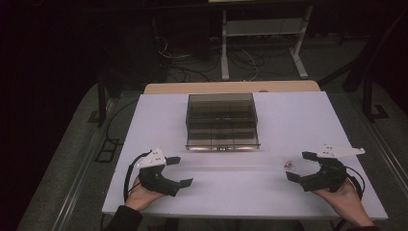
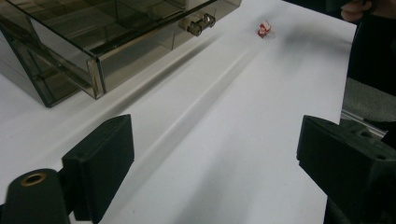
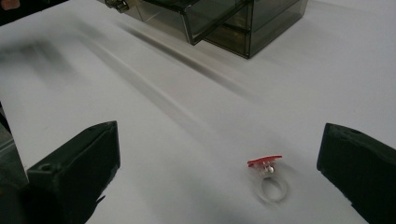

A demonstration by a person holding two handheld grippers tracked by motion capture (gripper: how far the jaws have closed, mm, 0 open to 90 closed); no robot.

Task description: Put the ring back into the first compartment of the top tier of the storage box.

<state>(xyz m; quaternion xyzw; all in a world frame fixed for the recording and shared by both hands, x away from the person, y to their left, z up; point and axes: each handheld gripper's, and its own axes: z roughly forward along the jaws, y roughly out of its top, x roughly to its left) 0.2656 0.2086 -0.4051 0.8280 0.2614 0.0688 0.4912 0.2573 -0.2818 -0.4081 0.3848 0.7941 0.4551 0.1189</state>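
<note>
A small ring (image 3: 269, 179) with a clear band and a red top lies on the white desk (image 1: 269, 190), just in front of the right claw (image 1: 298, 167) and between its spread jaws as the right gripper view looks along them, touched by neither. The left claw (image 1: 182, 171) rests low over the near left part of the desk, its jaws also wide apart with nothing between them; from its own view the ring shows far off across the desk. Beyond both stands a smoky transparent drawer box (image 1: 220, 120), its bottom drawer pulled out a little, the small metal handle (image 2: 199, 23) facing the person. The work looks to be at an early stage: the drawer seems opened, while the ring is not yet picked up. What probably remains is closing the right claw on the ring, carrying it into the drawer and pushing that shut.
</note>
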